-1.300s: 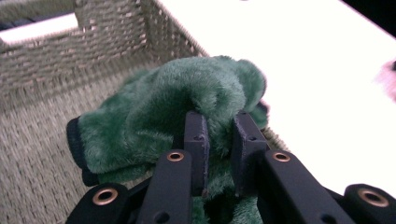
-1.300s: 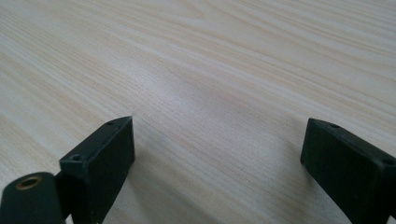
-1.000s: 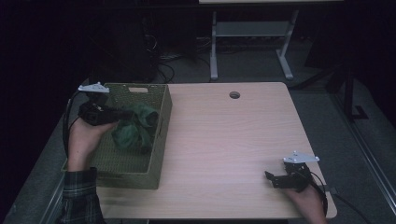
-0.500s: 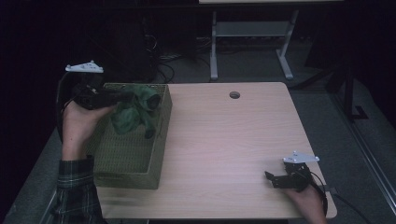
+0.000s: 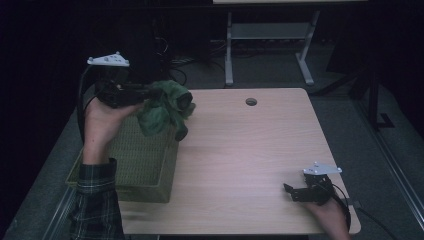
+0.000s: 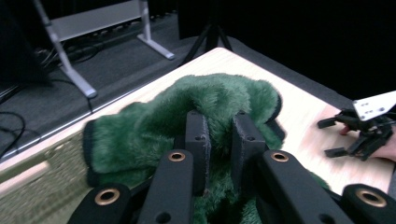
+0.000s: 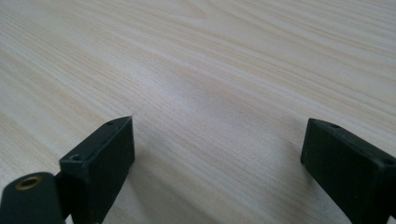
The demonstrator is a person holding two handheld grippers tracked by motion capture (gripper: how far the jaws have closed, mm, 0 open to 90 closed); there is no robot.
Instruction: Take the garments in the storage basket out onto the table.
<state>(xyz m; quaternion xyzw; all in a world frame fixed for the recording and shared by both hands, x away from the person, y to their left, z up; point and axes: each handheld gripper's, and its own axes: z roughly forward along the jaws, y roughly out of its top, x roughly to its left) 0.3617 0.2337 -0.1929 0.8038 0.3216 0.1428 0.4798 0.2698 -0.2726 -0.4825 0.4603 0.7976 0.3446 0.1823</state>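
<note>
Green plush cloth [image 5: 165, 110] hangs pinched in your left gripper [image 5: 131, 94], jaws nearly closed on a fold, above the basket's [image 5: 145, 165] far right corner. Keep that grip firm and carry the cloth right, clear of the rim, over the table [image 5: 250, 150]. Right gripper [image 5: 295, 192] rests wide open, empty. A second ago the cloth lay inside the basket.

A fuzzy dark green cloth [image 5: 165, 111] hangs crumpled from my left fingers [image 6: 198, 140], pinched at one fold. It is lifted clear above the far end of the woven green basket [image 5: 145, 165], its loose ends drooping toward the basket's rim beside the worktop [image 5: 250, 150].
</note>
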